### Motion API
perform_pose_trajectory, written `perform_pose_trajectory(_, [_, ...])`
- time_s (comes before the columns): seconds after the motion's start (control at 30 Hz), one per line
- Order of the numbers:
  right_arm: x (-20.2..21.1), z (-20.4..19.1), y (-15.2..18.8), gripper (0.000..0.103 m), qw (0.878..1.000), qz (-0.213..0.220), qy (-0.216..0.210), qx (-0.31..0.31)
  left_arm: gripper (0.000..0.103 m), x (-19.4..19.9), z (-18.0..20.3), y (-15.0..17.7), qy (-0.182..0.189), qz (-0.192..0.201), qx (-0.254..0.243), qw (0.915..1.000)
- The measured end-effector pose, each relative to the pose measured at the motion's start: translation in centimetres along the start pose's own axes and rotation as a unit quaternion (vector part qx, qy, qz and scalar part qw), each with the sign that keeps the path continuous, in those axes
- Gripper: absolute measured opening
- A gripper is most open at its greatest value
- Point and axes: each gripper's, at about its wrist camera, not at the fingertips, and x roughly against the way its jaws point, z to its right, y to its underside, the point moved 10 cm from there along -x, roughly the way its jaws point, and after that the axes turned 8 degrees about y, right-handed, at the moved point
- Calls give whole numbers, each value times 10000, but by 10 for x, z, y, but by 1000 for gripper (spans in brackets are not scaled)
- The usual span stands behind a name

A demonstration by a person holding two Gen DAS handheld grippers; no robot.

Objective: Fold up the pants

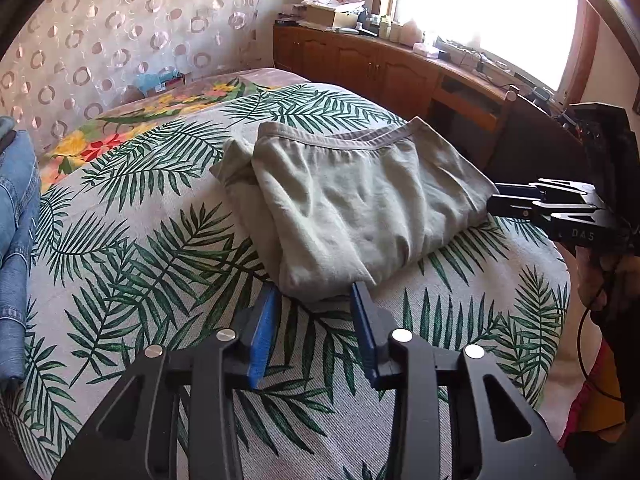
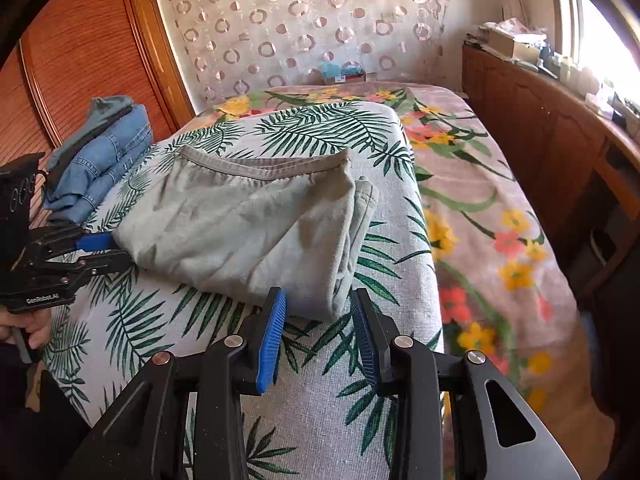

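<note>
Pale grey-green pants (image 1: 352,200) lie folded in a bundle on the palm-leaf cloth, waistband at the far side; they also show in the right wrist view (image 2: 240,232). My left gripper (image 1: 316,290) is open, its blue pads either side of the bundle's near corner, just at its edge. My right gripper (image 2: 320,298) is open, its pads flanking the bundle's other near corner. The right gripper shows in the left wrist view (image 1: 494,196) at the pants' right edge. The left gripper shows in the right wrist view (image 2: 120,250) at the pants' left edge.
The palm-leaf cloth (image 1: 160,280) covers a bed with a floral blanket (image 2: 480,200). Folded blue jeans (image 2: 104,152) are stacked at the bed's left side. A wooden cabinet (image 1: 380,64) with clutter runs under the window. A wooden wardrobe (image 2: 80,60) stands left.
</note>
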Motion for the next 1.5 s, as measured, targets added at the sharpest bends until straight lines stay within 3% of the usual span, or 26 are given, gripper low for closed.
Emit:
perform_pose_trajectory(0.07, [1,-1,0,35,10000,10,-72,3,33,-1,0,-1,-14,7,-17,10000])
perform_pose_trajectory(0.17, [1,-1,2,14,10000,28,-74,50,20,-1,0,-4,46,68,-24,10000])
perform_pose_trajectory(0.2, [0,-2,2,13,9999,53,-75,50,14,-1,0,-5,56,85,-13,9999])
perform_pose_trajectory(0.3, [4,5,-1,7,9998,171,-10,-76,9,1,-3,-4,7,122,15,9999])
perform_pose_trajectory(0.57, [9,-6,4,6,9994,260,182,153,7,12,-8,4,-38,184,37,9998])
perform_pose_trajectory(0.93, [38,-22,20,6,9993,232,-98,277,7,55,14,32,64,334,-33,9994])
perform_pose_trajectory(1.17, [41,-26,42,6,9994,48,-169,308,7,53,16,47,92,229,115,9996])
perform_pose_trajectory(1.33, [44,-24,39,6,9994,3,-168,290,18,56,17,46,-94,251,0,9996])
perform_pose_trajectory(1.4, [48,-24,36,6,9995,49,-113,308,29,59,15,45,-115,290,28,9995])
perform_pose_trajectory(1.47, [54,-26,36,6,9994,137,-42,331,31,62,12,42,-170,340,42,9993])
perform_pose_trajectory(1.5, [57,-26,35,6,9993,180,-26,334,41,63,10,40,-206,341,46,9992])
